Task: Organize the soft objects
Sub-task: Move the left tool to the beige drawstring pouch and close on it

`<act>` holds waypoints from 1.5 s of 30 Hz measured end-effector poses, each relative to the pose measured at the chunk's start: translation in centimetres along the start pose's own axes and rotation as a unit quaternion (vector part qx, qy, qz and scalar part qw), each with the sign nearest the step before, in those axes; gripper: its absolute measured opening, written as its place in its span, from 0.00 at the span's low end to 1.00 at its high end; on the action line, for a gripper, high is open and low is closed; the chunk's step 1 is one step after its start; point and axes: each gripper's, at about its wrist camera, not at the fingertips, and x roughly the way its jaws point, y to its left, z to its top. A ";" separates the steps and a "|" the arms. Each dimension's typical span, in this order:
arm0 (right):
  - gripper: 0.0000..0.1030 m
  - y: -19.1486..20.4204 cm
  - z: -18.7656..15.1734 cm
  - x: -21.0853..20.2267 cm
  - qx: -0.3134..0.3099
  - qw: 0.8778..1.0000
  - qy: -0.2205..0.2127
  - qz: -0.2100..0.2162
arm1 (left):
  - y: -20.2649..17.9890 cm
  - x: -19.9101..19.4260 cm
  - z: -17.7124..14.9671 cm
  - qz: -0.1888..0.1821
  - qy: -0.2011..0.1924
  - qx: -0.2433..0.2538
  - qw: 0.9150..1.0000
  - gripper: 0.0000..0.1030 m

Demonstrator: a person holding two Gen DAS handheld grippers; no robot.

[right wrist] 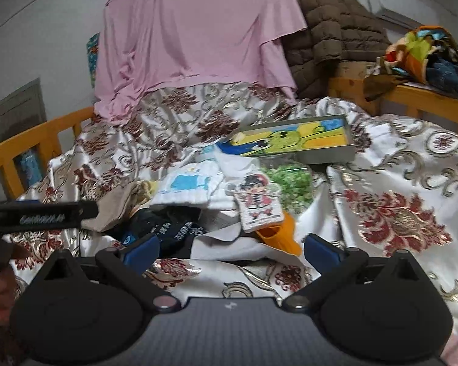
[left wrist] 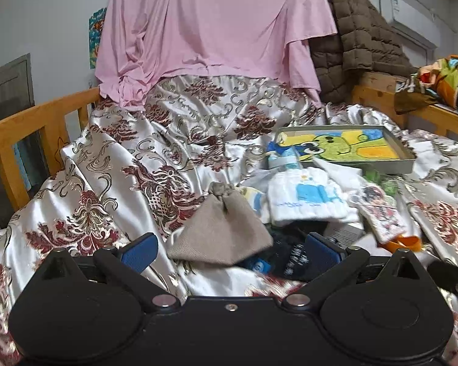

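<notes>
Left wrist: dark cloth [left wrist: 290, 259] half hidden under beige pouch [left wrist: 223, 228].

Left wrist view: low over the near edge of the bed [left wrist: 113, 158], facing the pink sheet [left wrist: 210, 21] at its far end, close to the beige pouch [left wrist: 223, 228]. Right wrist view: same heading, set further right. Both share the picture tray [left wrist: 345, 146] and central clutter.

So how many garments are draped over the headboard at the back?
2: a pink top hanging across the middle, and a brown quilted jacket to its right. More could be hidden beneath them.
</notes>
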 end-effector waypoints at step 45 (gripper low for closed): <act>0.60 6.0 0.9 15.1 -0.138 0.970 0.132 0.153 | 3.7 11.3 1.7 -0.135 0.074 0.035 0.988 0.58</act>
